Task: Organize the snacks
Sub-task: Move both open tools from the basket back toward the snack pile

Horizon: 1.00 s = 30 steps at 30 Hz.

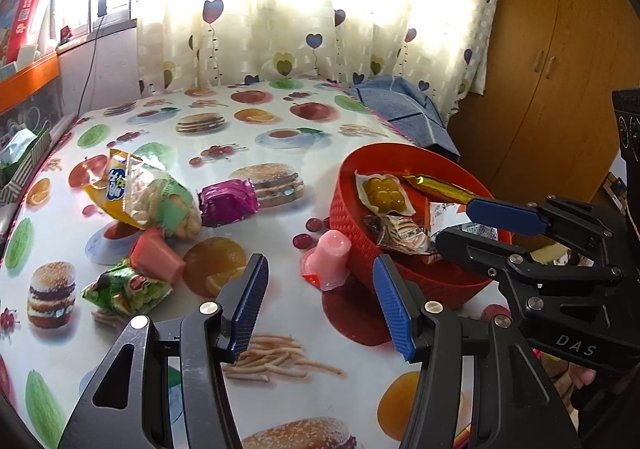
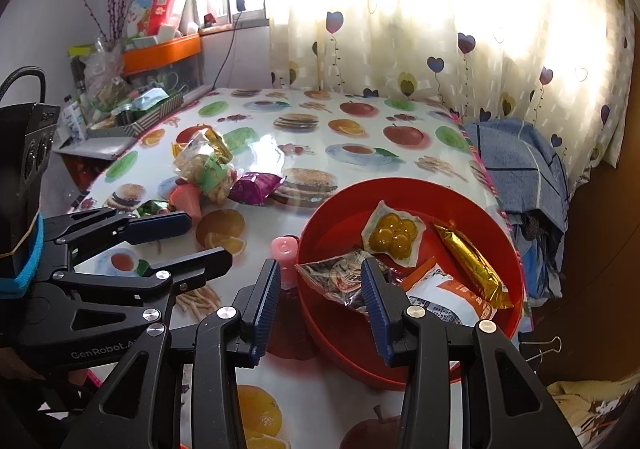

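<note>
— How are the two tools held?

— The left tool (image 1: 320, 305) is seen spread wide above the surface (image 1: 280, 153), with nothing gripped; a pink jelly cup (image 1: 329, 263) lies on its side just beyond its fingertips, touching the outer wall of the red basket (image 1: 348, 209). The right tool (image 2: 320, 305) is likewise spread, held over the near rim of the basket, and nothing is pinched between its pads.

— What is found in the basket?

— A pack of yellow balls (image 2: 394, 235), a gold wrapper (image 2: 472, 265), a crinkled clear packet (image 2: 340, 281) and a white-and-orange packet (image 2: 448, 297) are lying inside. The basket itself is set near the right edge of the surface.

— And outside it?

— Toward the left edge, a yellow chip bag (image 1: 144, 193), a purple packet (image 1: 228, 201), a second pink cup (image 1: 156, 255) and a green packet (image 1: 124, 289) are clustered together.
</note>
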{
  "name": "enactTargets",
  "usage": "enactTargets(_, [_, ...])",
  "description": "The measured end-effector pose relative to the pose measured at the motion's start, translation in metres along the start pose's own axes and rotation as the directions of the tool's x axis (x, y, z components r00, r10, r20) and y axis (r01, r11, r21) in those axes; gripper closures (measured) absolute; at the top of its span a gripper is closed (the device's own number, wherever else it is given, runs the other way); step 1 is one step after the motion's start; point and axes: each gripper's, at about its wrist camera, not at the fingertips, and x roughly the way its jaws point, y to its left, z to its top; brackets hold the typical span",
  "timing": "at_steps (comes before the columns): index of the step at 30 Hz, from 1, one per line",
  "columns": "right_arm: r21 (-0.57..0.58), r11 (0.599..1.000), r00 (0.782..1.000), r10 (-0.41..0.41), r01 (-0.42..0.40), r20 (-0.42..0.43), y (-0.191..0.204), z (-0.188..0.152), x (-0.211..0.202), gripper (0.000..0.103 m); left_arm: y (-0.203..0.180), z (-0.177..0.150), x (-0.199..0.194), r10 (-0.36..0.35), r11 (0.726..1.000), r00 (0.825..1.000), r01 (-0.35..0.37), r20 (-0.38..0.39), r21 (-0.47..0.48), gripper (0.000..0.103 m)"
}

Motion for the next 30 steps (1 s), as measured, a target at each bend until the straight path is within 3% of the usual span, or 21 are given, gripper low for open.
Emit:
enactTargets(17, [-0.011,0.998,0.998,0.065,-0.065,-0.007,0.027,0.002,0.009,0.06,0.024,-0.01,-0.019,0.06,0.997,0.998,-0.06,0.015,-0.045,0.047])
enactTargets(30, [-0.051,0.99,0.991,0.131,-0.133,-0.038,0.054,0.014,0.034,0.059,0.073,-0.022,-0.024,0.166,0.977,0.986,-0.165,-0.002,-0.132,0.047])
